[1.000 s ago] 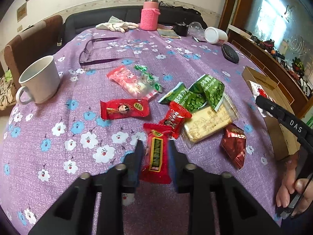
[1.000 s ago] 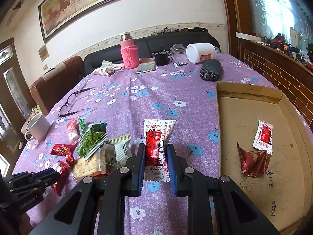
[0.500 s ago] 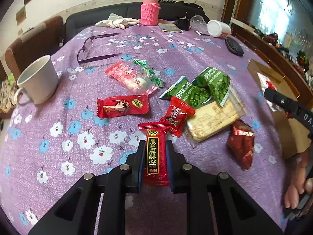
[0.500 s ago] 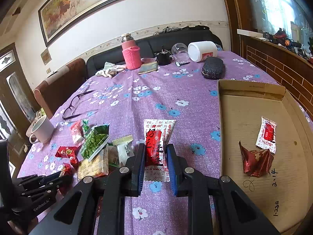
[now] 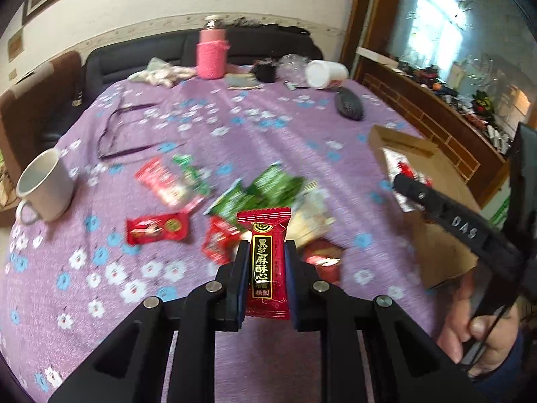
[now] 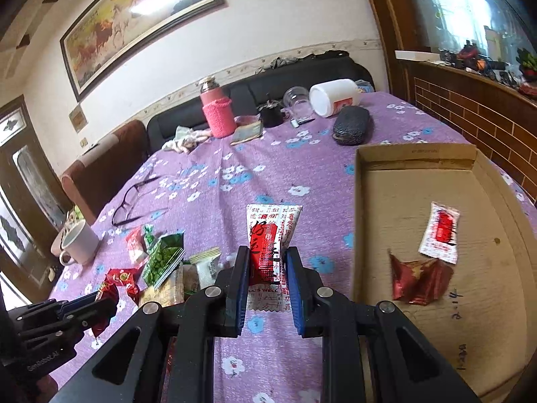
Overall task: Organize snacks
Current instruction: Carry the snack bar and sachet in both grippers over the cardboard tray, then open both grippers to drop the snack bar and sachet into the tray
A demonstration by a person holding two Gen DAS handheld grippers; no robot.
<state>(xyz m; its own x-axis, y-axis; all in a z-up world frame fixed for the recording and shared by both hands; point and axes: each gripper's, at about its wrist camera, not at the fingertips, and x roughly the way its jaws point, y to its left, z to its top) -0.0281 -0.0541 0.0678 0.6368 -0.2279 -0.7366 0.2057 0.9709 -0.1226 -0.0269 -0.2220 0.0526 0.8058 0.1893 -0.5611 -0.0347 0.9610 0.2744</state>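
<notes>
In the left wrist view, the left gripper [image 5: 263, 262] has its jaws clamped on a red candy packet [image 5: 266, 262] with gold letters, at the lower centre of the frame, lifted above the snack pile [image 5: 255, 198] on the purple tablecloth [image 5: 235, 127]. In the right wrist view, the right gripper [image 6: 266, 268] is pressed together on a white and red sachet [image 6: 270, 235], also lower centre. The cardboard tray [image 6: 416, 154] fills the right side of that frame and already holds two packets. I judge the step is carrying. Next, each gripper must reach over the tray wall and release inside.
</notes>
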